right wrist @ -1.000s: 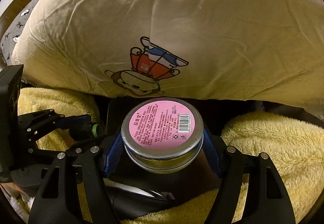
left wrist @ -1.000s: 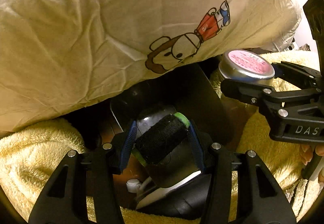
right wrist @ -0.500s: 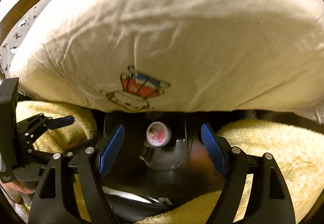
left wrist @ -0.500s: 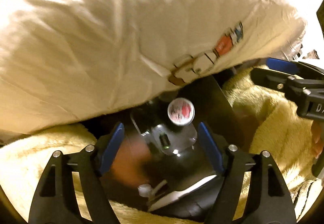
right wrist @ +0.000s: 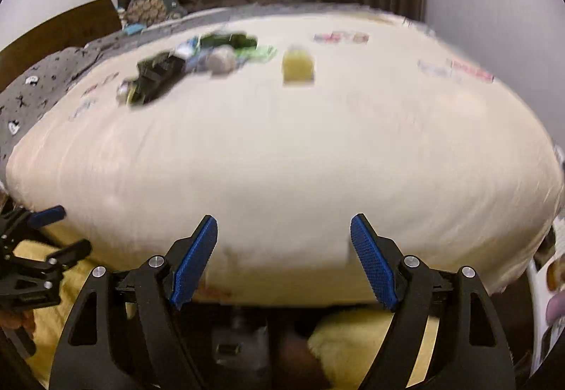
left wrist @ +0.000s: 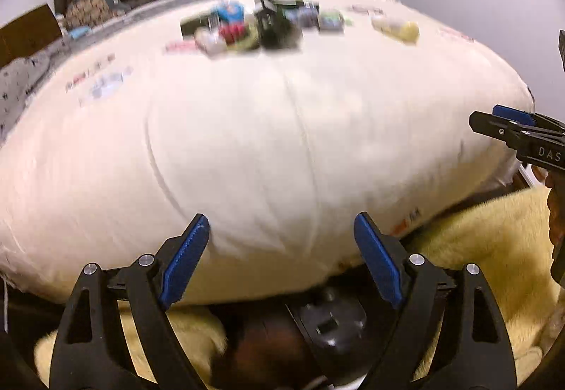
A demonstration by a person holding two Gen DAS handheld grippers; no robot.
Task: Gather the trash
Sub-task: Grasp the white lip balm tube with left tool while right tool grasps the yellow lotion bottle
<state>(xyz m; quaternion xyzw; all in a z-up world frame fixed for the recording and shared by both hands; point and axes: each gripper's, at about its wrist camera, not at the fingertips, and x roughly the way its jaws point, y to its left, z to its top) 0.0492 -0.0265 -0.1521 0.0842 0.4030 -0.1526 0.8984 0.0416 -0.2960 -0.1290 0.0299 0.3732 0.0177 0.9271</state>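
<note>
- Left tool (left wrist: 279, 256), lower centre: jaws wide after just opening, nothing between the blue pads.
- Right tool (right wrist: 284, 257), lower centre: likewise wide, empty.
- Blurred trash pile (left wrist: 261, 23) upper centre on cream bedding (left wrist: 247, 150), well beyond both tools.

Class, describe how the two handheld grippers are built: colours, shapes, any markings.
Both match. The left gripper and right gripper have black, triangular cut-out finger arms with silver rivets, tipped by blue ribbed pads. The right one's side, in the left view, reads "DAS" in white.
</note>
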